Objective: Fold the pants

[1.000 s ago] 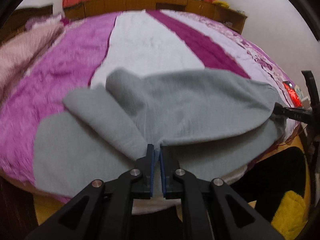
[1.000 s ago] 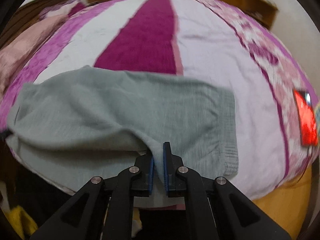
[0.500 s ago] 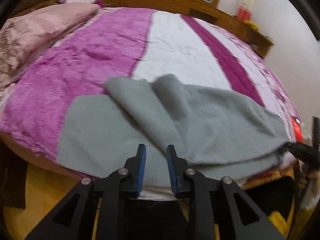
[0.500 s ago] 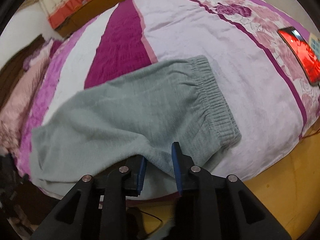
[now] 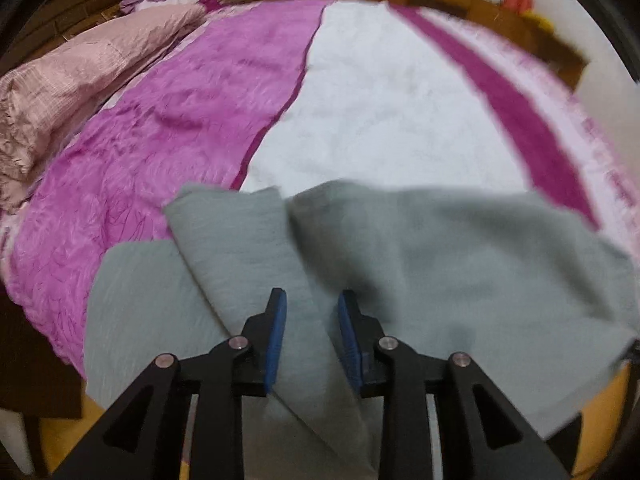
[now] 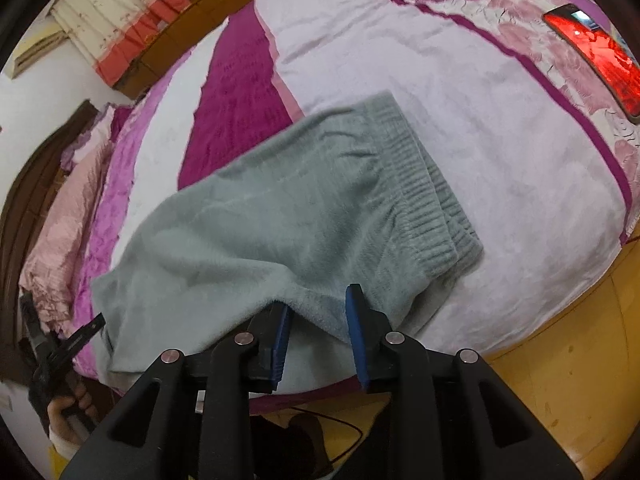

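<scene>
Soft, even indoor light; left view motion-blurred, both heavily fisheye-warped with dark corners.

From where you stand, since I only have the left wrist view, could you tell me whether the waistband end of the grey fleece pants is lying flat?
Observer: Yes, the ribbed waistband of the grey fleece pants lies flat on the striped bedspread.
Operator: Is the right hand-held gripper gripping the cloth?
Observer: No, the right hand-held gripper is open, with a fold edge loose between its blue pads.
Operator: Anything beside that end?
Observer: A red-screened phone lies near the bed's far edge, apart from the pants.
</scene>
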Action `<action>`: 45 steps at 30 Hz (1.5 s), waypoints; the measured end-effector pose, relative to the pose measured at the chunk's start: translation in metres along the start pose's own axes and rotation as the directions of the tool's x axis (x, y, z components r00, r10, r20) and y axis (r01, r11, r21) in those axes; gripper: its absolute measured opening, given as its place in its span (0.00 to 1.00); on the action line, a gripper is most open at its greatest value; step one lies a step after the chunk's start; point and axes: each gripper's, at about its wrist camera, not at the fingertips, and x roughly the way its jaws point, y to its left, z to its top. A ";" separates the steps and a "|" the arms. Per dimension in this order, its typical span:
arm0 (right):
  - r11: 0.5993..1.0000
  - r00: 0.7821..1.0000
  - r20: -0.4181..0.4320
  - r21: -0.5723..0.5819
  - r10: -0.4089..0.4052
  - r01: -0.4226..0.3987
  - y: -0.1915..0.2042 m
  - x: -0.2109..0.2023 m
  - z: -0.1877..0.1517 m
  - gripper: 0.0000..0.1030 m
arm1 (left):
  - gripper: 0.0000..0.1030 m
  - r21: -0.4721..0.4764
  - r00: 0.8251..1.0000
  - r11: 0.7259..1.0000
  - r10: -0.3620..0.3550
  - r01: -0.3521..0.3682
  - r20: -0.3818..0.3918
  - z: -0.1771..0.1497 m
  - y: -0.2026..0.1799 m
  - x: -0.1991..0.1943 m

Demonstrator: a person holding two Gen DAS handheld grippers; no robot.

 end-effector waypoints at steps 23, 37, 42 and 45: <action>1.000 0.994 0.109 -0.029 0.007 -0.004 -0.009 -0.034 -0.021 0.34 | 0.03 -0.262 0.992 0.962 -0.043 0.072 0.116 -0.044 0.097 -0.045; 0.899 0.957 0.195 0.344 0.214 -0.271 -0.072 -0.037 -0.021 0.44 | 0.03 -0.361 0.980 0.912 -0.166 0.193 0.106 -0.069 0.124 -0.016; 0.921 0.969 0.189 0.326 0.159 -0.215 -0.065 -0.034 -0.012 0.44 | 0.03 -0.391 0.976 0.894 -0.191 0.218 0.106 -0.067 0.130 -0.012; 0.928 0.971 0.194 0.317 0.141 -0.198 -0.059 -0.035 -0.007 0.44 | 0.03 -0.406 0.974 0.886 -0.199 0.225 0.106 -0.065 0.132 -0.009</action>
